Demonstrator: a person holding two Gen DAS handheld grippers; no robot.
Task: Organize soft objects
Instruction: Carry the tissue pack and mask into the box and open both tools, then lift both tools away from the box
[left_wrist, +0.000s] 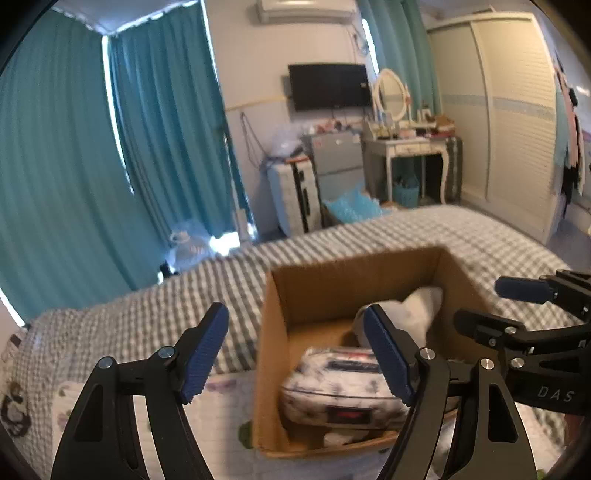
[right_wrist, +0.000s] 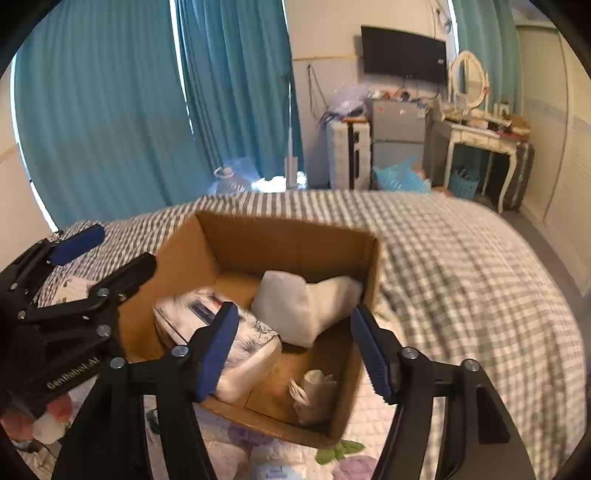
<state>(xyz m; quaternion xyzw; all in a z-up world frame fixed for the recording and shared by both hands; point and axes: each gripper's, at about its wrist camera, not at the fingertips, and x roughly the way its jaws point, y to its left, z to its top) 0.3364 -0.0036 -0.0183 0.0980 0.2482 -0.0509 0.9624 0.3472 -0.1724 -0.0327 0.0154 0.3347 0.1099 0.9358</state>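
An open cardboard box (right_wrist: 280, 236) stands on the bed; it also shows in the left wrist view (left_wrist: 354, 273). Inside lie a white patterned soft pack (right_wrist: 251, 343) (left_wrist: 343, 391), a folded white cloth (right_wrist: 303, 302) (left_wrist: 417, 306) and a small rolled cloth (right_wrist: 314, 391). My left gripper (left_wrist: 299, 358) is open and empty above the box's left wall. My right gripper (right_wrist: 295, 350) is open and empty above the box's near side. Each gripper shows at the edge of the other's view.
The bed has a grey checked cover (right_wrist: 461, 258) and a floral quilt (right_wrist: 258, 454) under the box. Teal curtains (left_wrist: 74, 147) hang behind. A dresser with mirror (left_wrist: 402, 144), small fridge (left_wrist: 336, 158) and wardrobe (left_wrist: 517, 110) stand beyond the bed.
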